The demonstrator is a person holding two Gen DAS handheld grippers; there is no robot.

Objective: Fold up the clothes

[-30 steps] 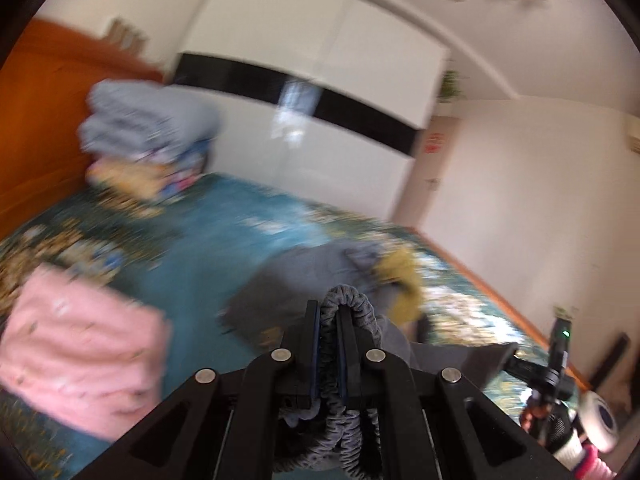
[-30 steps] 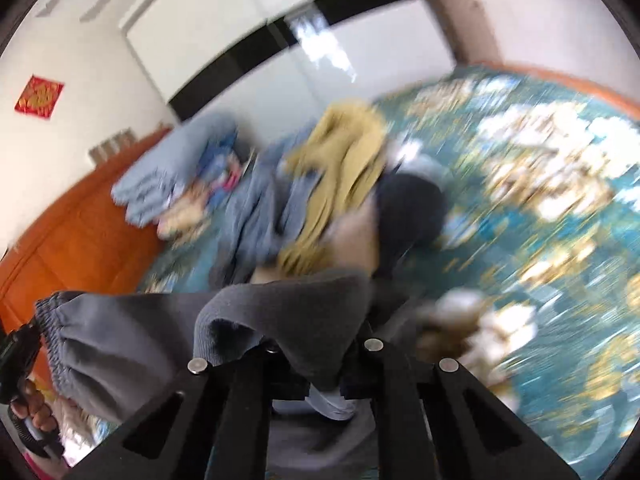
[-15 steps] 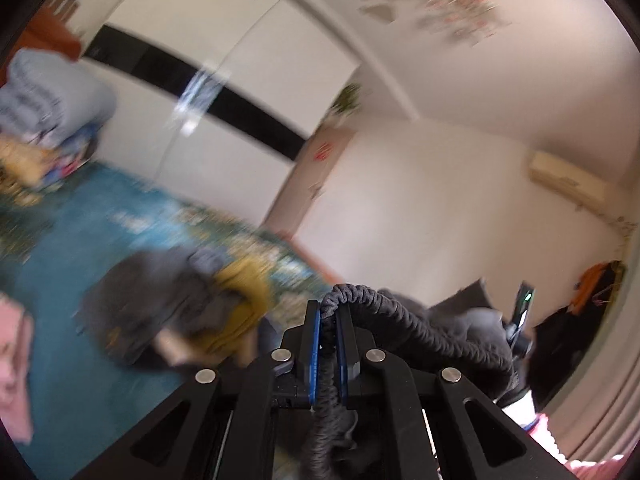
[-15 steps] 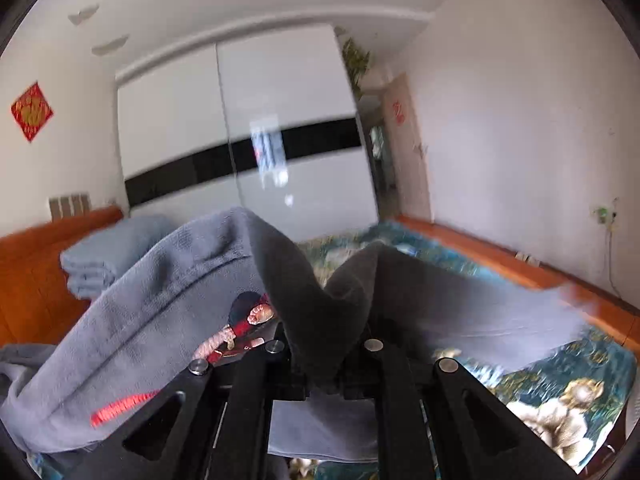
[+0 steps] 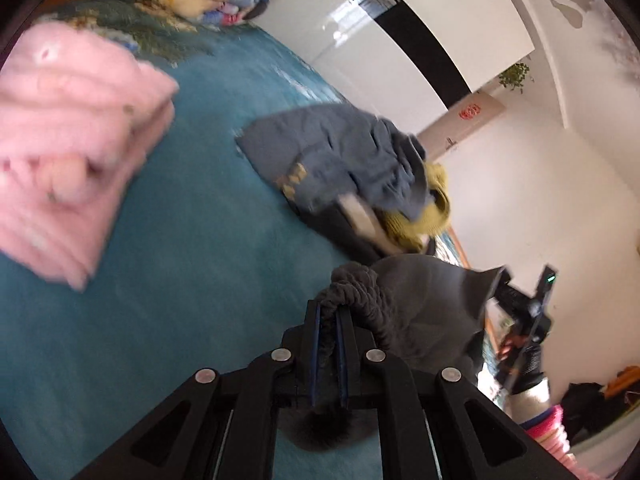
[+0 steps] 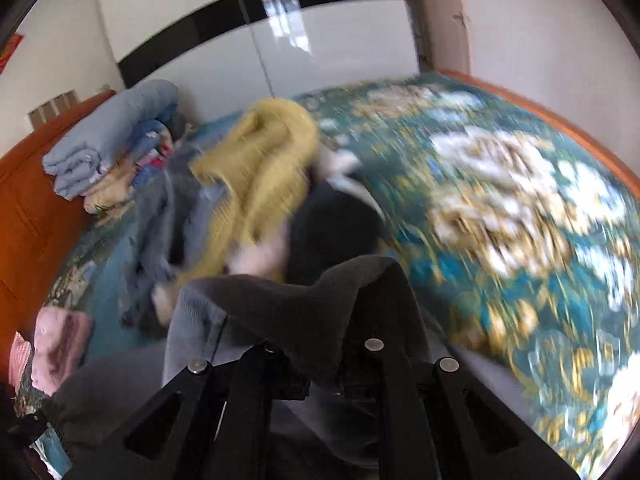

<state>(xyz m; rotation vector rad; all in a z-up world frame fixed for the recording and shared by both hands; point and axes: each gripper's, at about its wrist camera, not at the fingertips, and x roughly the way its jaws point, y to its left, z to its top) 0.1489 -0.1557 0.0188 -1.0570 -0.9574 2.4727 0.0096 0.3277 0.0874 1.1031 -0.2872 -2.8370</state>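
A grey garment (image 5: 424,296) with a gathered elastic waistband hangs between both grippers above the teal bed (image 5: 200,248). My left gripper (image 5: 328,312) is shut on the waistband, which bunches over its fingertips. In the right wrist view the same grey garment (image 6: 304,304) drapes over my right gripper (image 6: 320,376), hiding its fingertips; it is shut on the cloth. The right gripper and the hand holding it (image 5: 524,328) show at the right of the left wrist view.
A heap of unfolded clothes lies mid-bed: blue-grey pieces (image 5: 340,152), a mustard knit (image 6: 260,172) and a black item (image 6: 336,232). A folded pink blanket (image 5: 68,140) sits to the left. Stacked quilts (image 6: 108,140) rest by the orange headboard (image 6: 28,208). White wardrobe doors (image 6: 300,44) stand beyond.
Both grippers swung up with the grey garment half a second ago, facing wardrobe and ceiling. Now they have dropped back toward the bed, the left one lower and rolled, still gripping the cloth.
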